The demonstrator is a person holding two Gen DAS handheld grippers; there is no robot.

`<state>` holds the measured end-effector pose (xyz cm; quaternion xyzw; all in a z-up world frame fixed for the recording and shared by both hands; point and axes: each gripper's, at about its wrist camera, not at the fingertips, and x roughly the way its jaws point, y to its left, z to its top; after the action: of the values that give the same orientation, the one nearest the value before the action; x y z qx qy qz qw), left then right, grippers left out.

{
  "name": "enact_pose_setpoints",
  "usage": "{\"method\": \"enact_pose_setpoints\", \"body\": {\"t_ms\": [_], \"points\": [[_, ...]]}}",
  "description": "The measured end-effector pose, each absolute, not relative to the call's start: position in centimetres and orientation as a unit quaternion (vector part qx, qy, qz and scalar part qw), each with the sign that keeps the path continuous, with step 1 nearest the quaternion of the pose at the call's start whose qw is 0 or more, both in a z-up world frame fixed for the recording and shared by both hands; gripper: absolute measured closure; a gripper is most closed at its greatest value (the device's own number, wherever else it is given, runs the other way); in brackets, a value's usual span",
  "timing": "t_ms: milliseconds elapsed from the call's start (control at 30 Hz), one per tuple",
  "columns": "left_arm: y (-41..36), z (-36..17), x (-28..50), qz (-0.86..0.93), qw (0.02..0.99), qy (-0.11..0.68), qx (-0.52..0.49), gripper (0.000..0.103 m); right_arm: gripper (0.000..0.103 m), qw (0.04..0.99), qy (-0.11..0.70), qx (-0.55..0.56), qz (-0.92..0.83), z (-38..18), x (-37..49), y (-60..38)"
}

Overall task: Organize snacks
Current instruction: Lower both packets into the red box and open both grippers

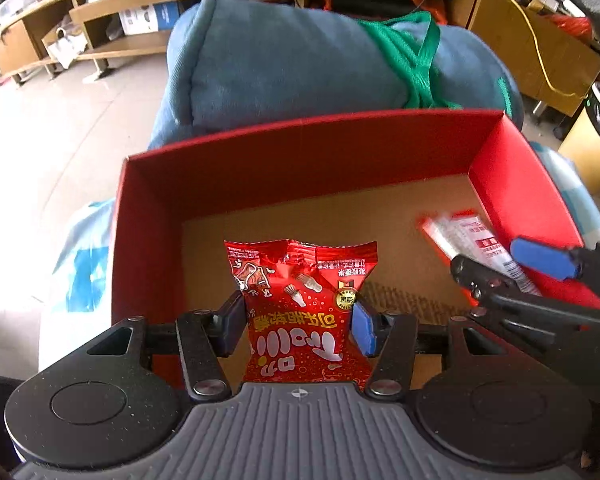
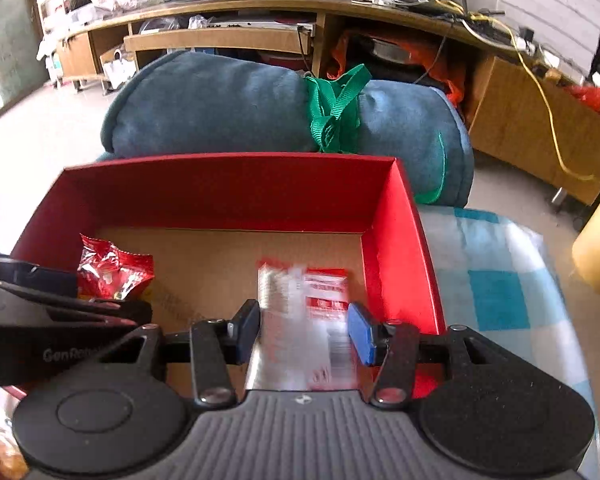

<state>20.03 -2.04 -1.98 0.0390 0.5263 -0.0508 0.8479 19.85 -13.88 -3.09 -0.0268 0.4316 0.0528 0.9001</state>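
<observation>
A red cardboard box (image 1: 324,148) with a brown floor stands open in front of me; it also shows in the right wrist view (image 2: 396,216). My left gripper (image 1: 296,326) is shut on a red candy packet (image 1: 300,308) and holds it over the box's near left part. That packet shows at the left in the right wrist view (image 2: 112,268). My right gripper (image 2: 304,330) is shut on a red-and-white snack packet (image 2: 304,312), blurred, over the box's right part. It also shows in the left wrist view (image 1: 480,246), between the right gripper's fingers (image 1: 540,258).
A rolled blue cushion (image 2: 228,108) tied with a green strap (image 2: 336,112) lies just behind the box. A blue-and-white checked cloth (image 2: 496,280) covers the surface under the box. Wooden shelves (image 2: 220,36) line the back. A yellow bin (image 2: 598,252) stands at the right.
</observation>
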Motion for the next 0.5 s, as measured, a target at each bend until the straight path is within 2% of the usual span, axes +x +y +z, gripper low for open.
{"method": "enact_pose_setpoints", "body": {"t_ms": [100, 233, 500], "points": [[-2.1, -1.9, 19.9, -0.049, 0.848, 0.526, 0.043, 0.040, 0.058, 0.901, 0.429, -0.038, 0.050, -3.3, 20.1, -13.6], [-1.8, -1.9, 20.0, -0.043, 0.849, 0.526, 0.041, 0.032, 0.058, 0.901, 0.428, -0.036, 0.055, -3.2, 20.3, -13.8], [-0.7, -0.6, 19.8, -0.043, 0.853, 0.520, 0.014, 0.018, 0.051, 0.901, 0.430, 0.008, 0.058, -2.2, 20.2, -15.2]]}}
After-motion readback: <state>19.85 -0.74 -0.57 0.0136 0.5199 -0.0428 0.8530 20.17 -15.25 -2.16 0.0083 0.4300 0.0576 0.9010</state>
